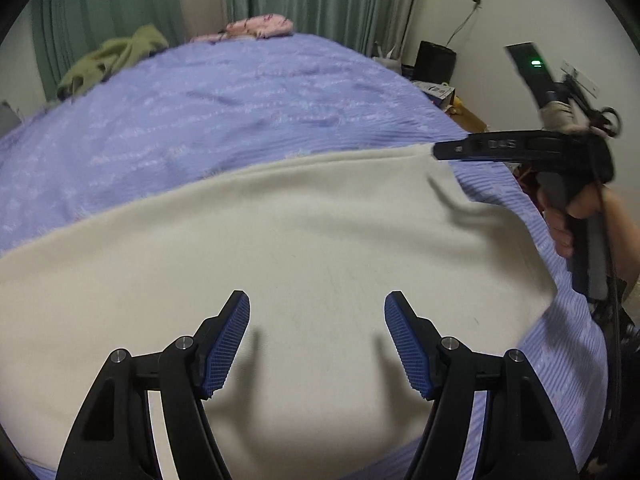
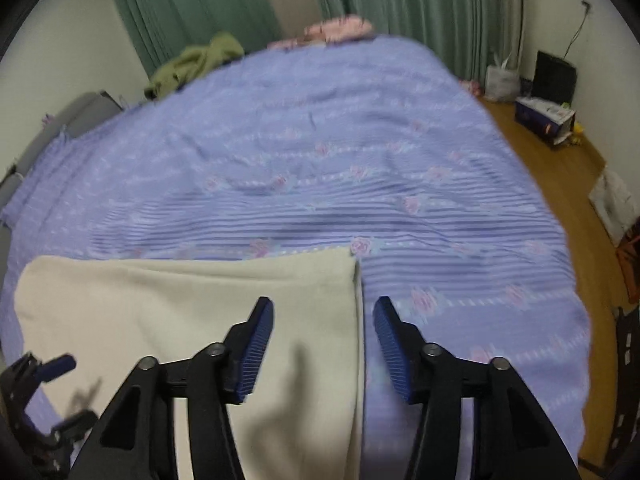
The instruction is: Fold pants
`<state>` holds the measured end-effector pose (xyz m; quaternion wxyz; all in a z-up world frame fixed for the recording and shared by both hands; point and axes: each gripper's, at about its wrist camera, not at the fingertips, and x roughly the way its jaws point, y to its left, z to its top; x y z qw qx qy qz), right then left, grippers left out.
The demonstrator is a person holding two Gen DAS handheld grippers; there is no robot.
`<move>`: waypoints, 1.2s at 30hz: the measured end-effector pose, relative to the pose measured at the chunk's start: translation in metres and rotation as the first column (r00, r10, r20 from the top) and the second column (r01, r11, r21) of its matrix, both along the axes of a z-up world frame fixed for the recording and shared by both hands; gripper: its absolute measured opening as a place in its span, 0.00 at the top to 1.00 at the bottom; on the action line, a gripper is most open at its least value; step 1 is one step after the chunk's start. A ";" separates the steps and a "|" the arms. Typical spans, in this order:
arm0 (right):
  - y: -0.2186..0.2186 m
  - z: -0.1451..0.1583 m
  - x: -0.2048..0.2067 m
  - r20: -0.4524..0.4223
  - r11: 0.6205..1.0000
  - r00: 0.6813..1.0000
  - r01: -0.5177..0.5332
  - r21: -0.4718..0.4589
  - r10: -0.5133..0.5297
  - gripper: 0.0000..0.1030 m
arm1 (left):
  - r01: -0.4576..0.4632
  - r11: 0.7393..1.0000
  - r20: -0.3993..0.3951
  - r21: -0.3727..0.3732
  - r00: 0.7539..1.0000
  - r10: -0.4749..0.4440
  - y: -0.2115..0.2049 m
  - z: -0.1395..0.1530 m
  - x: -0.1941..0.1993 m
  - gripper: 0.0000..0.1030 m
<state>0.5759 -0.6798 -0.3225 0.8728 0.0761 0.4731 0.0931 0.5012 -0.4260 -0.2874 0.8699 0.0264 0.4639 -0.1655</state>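
Cream pants (image 1: 300, 240) lie flat across the near side of a purple flowered bed cover (image 1: 240, 112). My left gripper (image 1: 317, 300) hovers open above the middle of the cloth, with nothing between its blue pads. In the right wrist view my right gripper (image 2: 324, 308) stands open astride the right edge of the pants (image 2: 180, 300), one finger over the cream fabric and the other over the bed cover (image 2: 360, 160). From the left wrist view the right gripper (image 1: 440, 151) shows side-on at the pants' far right corner, held by a hand (image 1: 560, 232). The left gripper (image 2: 68, 392) appears at the bottom left.
A green garment (image 1: 116, 60) and a pink cloth (image 1: 260, 26) lie at the far end of the bed, in front of green curtains (image 2: 200, 0). Right of the bed is wooden floor (image 2: 560, 184) with a box (image 2: 544, 118), bags and a black bin (image 2: 554, 76).
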 end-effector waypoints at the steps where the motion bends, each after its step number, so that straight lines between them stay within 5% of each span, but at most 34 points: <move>1: 0.002 -0.007 0.009 -0.022 1.000 1.000 -0.012 -0.002 0.012 0.56 | -0.006 1.000 -0.014 -0.008 1.000 0.006 0.000 -0.004 0.002 0.33; 5: 0.010 -0.028 0.030 -0.074 0.997 0.996 -0.059 -0.039 0.056 0.59 | -0.013 1.000 -0.032 -0.013 0.999 0.012 -0.003 -0.013 0.003 0.33; 8: 0.016 -0.026 0.030 -0.062 0.992 0.995 -0.083 -0.093 0.078 0.84 | -0.008 1.000 -0.035 -0.014 0.999 0.007 -0.005 -0.017 0.001 0.34; 12: 0.015 -0.013 0.030 0.015 0.992 0.997 -0.073 -0.103 0.075 0.85 | -0.011 1.000 -0.039 -0.002 0.999 0.011 -0.008 -0.023 0.001 0.34; 17: 0.007 -0.019 0.033 -0.007 0.986 1.000 -0.007 -0.168 0.006 0.50 | -0.011 1.000 -0.026 0.025 1.000 0.012 -0.012 -0.020 0.001 0.33; 21: -0.022 0.014 -0.018 0.067 0.994 0.994 0.091 -0.055 -0.087 0.47 | 0.013 0.999 0.015 0.035 1.000 -0.014 -0.014 -0.007 -0.007 0.33; 26: -0.034 0.016 -0.100 0.027 0.988 0.988 0.149 0.045 -0.150 0.46 | 0.043 0.998 0.046 0.041 0.998 -0.044 -0.022 0.007 -0.025 0.30; 31: -0.043 -0.003 -0.191 -0.072 0.898 0.927 0.374 0.232 -0.368 0.44 | 0.102 0.989 0.058 0.107 0.992 -0.109 -0.040 0.006 -0.045 0.28; 36: -0.029 -0.037 -0.222 -0.196 0.769 0.880 0.474 0.429 -0.433 0.38 | 0.147 0.979 0.044 0.143 0.987 -0.155 -0.054 0.000 -0.049 0.28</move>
